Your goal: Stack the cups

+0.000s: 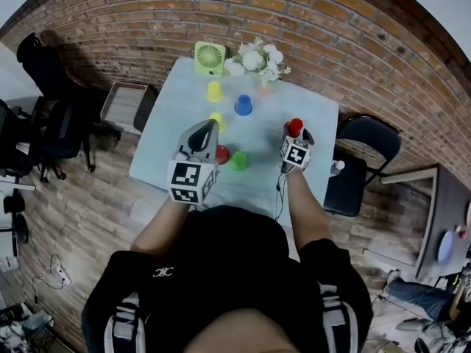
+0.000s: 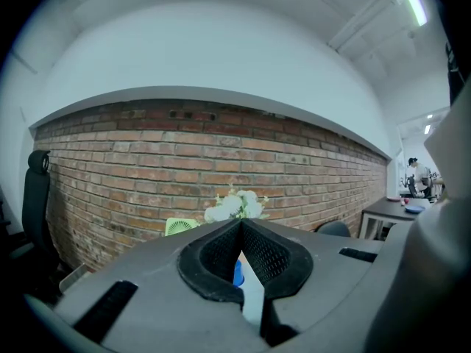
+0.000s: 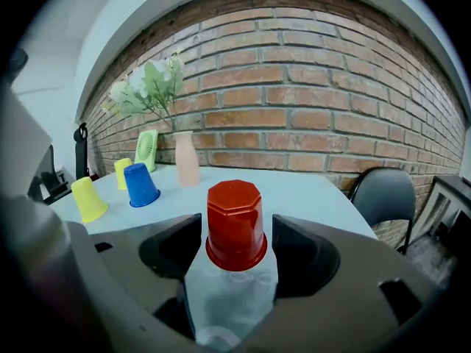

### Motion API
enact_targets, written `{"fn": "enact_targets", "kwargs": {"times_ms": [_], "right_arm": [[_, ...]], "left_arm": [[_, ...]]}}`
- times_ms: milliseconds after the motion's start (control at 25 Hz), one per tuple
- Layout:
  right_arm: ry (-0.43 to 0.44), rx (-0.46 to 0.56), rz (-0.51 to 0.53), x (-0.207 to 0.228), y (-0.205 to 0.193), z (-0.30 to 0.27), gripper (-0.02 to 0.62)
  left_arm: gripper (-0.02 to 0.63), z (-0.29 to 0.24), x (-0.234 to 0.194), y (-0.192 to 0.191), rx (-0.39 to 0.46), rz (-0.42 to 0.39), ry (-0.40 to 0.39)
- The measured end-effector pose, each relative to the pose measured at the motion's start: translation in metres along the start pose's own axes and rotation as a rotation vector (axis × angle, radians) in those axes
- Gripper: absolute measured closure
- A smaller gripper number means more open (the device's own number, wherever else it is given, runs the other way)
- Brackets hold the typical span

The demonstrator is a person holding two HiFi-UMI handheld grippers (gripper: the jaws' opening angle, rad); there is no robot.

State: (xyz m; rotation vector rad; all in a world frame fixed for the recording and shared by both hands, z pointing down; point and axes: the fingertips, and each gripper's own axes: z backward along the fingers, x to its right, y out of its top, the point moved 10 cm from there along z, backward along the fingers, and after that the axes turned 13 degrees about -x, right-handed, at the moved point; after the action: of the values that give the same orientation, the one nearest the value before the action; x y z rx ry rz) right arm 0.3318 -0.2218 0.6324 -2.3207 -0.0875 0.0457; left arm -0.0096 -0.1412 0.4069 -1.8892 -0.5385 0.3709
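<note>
Head view only: green cup (image 1: 238, 161) and a 2nd red cup (image 1: 222, 154) on the table (image 1: 316, 116), just beside my left gripper (image 1: 210, 129). Left gripper view: jaws closed tip to tip, empty, blue cup (image 2: 238, 273) beyond. Right gripper view: my right gripper (image 3: 236, 235) clamps 1 upside-down red cup (image 3: 235, 212) at its rim, over the table's right side.

"Where do things stand on the table (image 1: 318, 109)?"

"The fan (image 1: 210, 57) is at the far edge, with the vase of flowers (image 1: 257, 59) just right of it. The far cup (image 1: 213, 91) stands before the fan, and the middle cup (image 1: 243, 105) is right of that, slightly nearer."

"And closer in?"

"The left cup (image 1: 215, 118) sits at the tip of the left gripper (image 1: 213, 124). The near-left cup (image 1: 222, 154) and near-right cup (image 1: 238, 161) touch, just right of that gripper. The held cup (image 1: 294, 126) is between the jaws of the right gripper (image 1: 295, 134). A chair (image 1: 368, 142) stands beyond the table's right side."
</note>
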Motion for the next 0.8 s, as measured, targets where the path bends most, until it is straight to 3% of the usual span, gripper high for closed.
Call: {"fn": "enact_targets", "kwargs": {"times_ms": [280,800], "right_arm": [[0.004,-0.011,0.018,0.003,-0.001,-0.003,0.364],[0.124,0.18,0.161,-0.04,0.016,0.074,0.364]], "left_arm": [[0.609,0.004,-0.003,-0.008,-0.019,0.022,0.021],[0.609,0.023,0.009,-0.018,-0.025,0.038,0.025]]}}
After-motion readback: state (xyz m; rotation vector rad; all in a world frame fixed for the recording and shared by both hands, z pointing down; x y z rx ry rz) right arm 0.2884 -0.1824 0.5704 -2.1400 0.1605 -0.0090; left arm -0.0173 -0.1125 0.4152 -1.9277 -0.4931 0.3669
